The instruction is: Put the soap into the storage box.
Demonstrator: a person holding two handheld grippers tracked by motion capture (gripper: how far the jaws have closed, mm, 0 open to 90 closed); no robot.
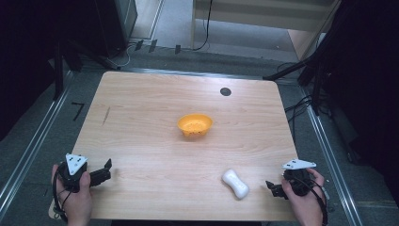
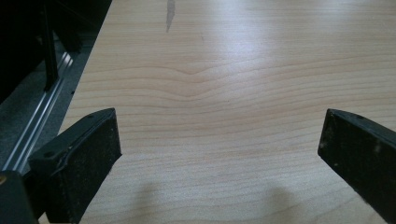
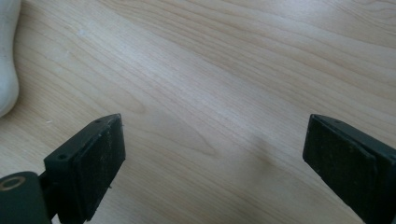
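Near the middle of the wooden table (image 1: 141, 122), slightly toward its far side, an orange bowl (image 1: 195, 125) is seen standing upright. Nearer the person's edge and to the right, a white dumbbell-shaped object (image 1: 235, 183) lies flat, well apart from the bowl. A small dark round disc (image 1: 225, 91) is set into the tabletop near the far edge, and a thin dark streak (image 1: 106, 115) marks the wood at the left.

The left gripper (image 1: 104, 170) is held at the near left corner, its jaws spread wide over bare wood, nothing between them. The right gripper (image 1: 273, 187) is held at the near right corner, just beside the white object, jaws likewise spread wide and gripping nothing. In the right gripper view, the white object's rounded end (image 3: 8, 60) is seen at the left edge, outside the jaws. No object lies between either gripper and the bowl. No writing or labels can be read.
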